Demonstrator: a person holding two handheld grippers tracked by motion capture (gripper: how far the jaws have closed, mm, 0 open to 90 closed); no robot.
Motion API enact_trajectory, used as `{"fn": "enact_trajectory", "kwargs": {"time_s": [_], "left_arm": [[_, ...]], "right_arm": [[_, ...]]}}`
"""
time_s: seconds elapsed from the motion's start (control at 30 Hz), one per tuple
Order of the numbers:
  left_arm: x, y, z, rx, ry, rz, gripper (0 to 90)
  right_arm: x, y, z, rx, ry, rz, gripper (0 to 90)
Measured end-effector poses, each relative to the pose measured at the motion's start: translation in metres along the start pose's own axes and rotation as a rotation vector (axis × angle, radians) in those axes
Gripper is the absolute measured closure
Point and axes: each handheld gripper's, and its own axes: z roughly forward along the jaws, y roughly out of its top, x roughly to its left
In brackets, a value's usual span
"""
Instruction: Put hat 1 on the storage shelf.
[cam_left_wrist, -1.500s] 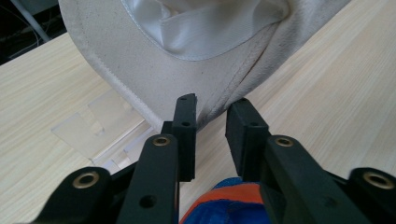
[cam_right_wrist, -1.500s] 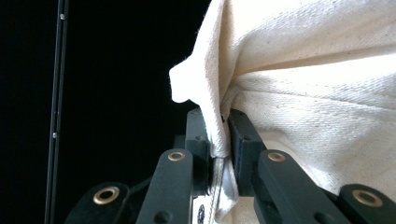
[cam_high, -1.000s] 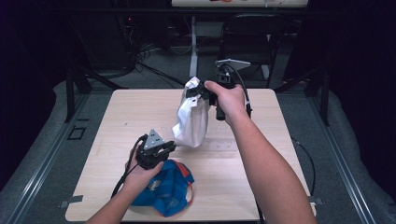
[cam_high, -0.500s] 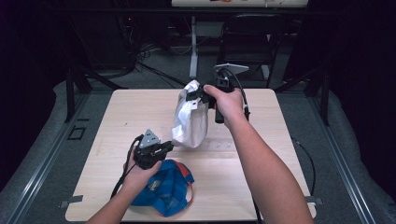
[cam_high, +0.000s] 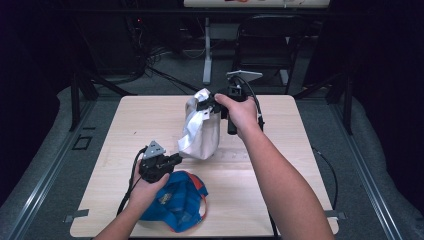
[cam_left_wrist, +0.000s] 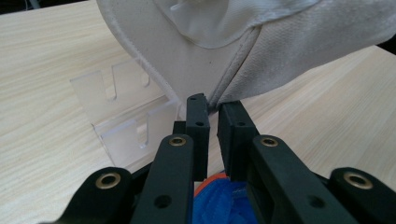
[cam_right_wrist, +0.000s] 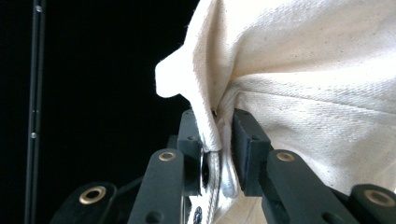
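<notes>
A white cloth cap (cam_high: 202, 132) stands tall in the middle of the table, over a clear plastic stand (cam_left_wrist: 121, 112). My right gripper (cam_high: 202, 104) is at the cap's top. Its jaws have just been opening, and a fold of the cap (cam_right_wrist: 317, 60) still hangs between them, against one pad and free of the other. My left gripper (cam_high: 176, 159) is low at the cap's bottom edge. In the left gripper view this gripper (cam_left_wrist: 212, 105) is shut on the cap's seam (cam_left_wrist: 289, 42). A blue and red cap (cam_high: 175, 200) lies under my left hand.
The light wooden table (cam_high: 150, 115) has bare room at the left, the right and the far side. Behind it stand a dark chair (cam_high: 270, 40) and a pole, with cables on the floor. Dark floor surrounds the table.
The white cap has spread wider and rounder below the right gripper, whose jaws have loosened on its top. My left gripper has stayed at the cap's lower edge.
</notes>
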Motion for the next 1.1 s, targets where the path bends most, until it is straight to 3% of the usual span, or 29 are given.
{"fn": "enact_trajectory", "kwargs": {"time_s": [0.13, 0.3, 0.47, 0.67, 0.97, 1.1], "left_arm": [[0.003, -0.004, 0.0, -0.011, -0.01, -0.038, 83.1], [0.006, -0.007, 0.001, -0.005, -0.016, -0.046, 83.3], [0.012, -0.009, 0.001, 0.002, -0.031, -0.083, 83.5], [0.013, -0.012, 0.001, 0.0, -0.046, -0.107, 83.9], [0.01, -0.01, -0.002, -0.004, -0.046, -0.09, 84.9], [0.013, -0.011, 0.003, 0.043, -0.027, -0.085, 85.1]], "right_arm": [[-0.001, -0.001, 0.003, 0.003, -0.024, -0.014, 73.5], [-0.003, -0.003, 0.008, 0.006, -0.041, -0.02, 72.4], [-0.004, -0.004, 0.01, 0.018, -0.074, -0.035, 71.7], [-0.005, -0.005, 0.013, 0.022, -0.082, -0.034, 71.5], [-0.009, -0.004, 0.012, 0.003, -0.092, -0.032, 72.2], [-0.01, -0.005, 0.013, 0.005, -0.094, -0.03, 71.9]]}}
